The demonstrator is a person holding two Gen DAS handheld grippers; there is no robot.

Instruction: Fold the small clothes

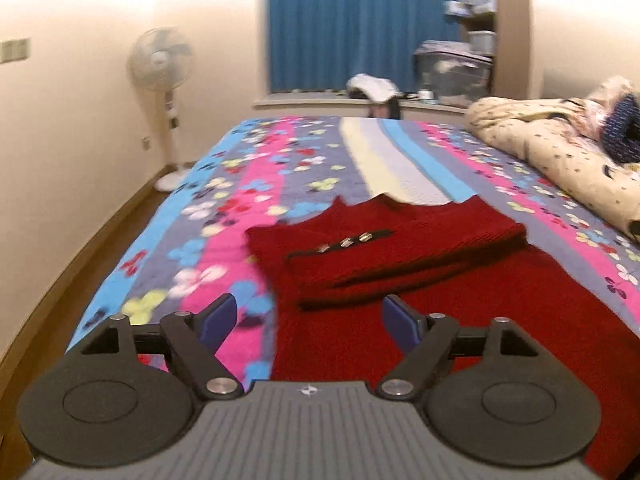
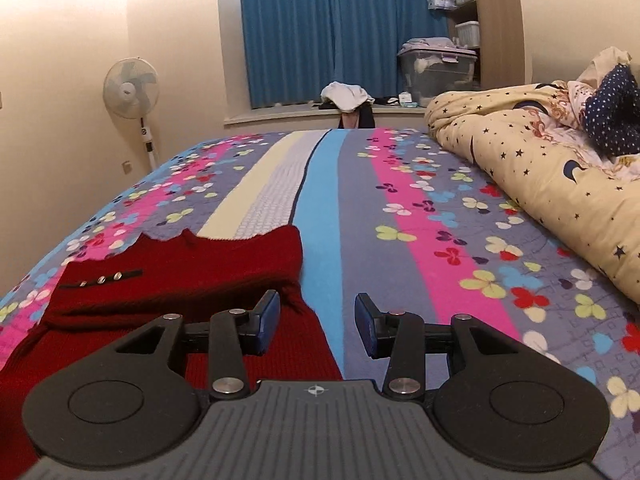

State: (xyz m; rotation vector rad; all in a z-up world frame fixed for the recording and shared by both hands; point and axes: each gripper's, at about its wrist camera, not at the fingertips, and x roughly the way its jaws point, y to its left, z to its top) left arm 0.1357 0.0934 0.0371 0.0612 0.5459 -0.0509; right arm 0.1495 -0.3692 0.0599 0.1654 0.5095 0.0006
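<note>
From the left wrist we look along our left claw [image 1: 308, 320], its blue pads [image 1: 218, 320] spread wide with nothing between them, hanging above the near part of a dark red knitted sweater [image 1: 400, 264] that lies on the bed [image 1: 192, 216]. The sweater's upper part is folded over itself, a row of small metal buttons [image 1: 346, 242] on top, and the fold's near edge runs just beyond the pads. The sweater's left edge falls on the pink stripe of the flowered bedspread; left of it the bed stays bare up to its side edge, with a strip of wooden floor [image 1: 80, 248] and a standing fan [image 1: 162, 64] by the wall. To the right a rumpled cream quilt [image 1: 560, 148] closes off the far right of the bed. From the right wrist, our right claw [image 2: 316, 320] stands partly open and holds nothing; its left pad [image 2: 268, 316] hangs over the sweater's [image 2: 180, 272] right edge, its right pad over bare bedspread. Right of the sweater the striped bed [image 2: 440, 240] is open as far as the star-printed quilt [image 2: 540, 160]. Beyond the bed's far edge hangs a blue curtain [image 2: 320, 28], with a clear storage box [image 2: 436, 68] on the sill.
</note>
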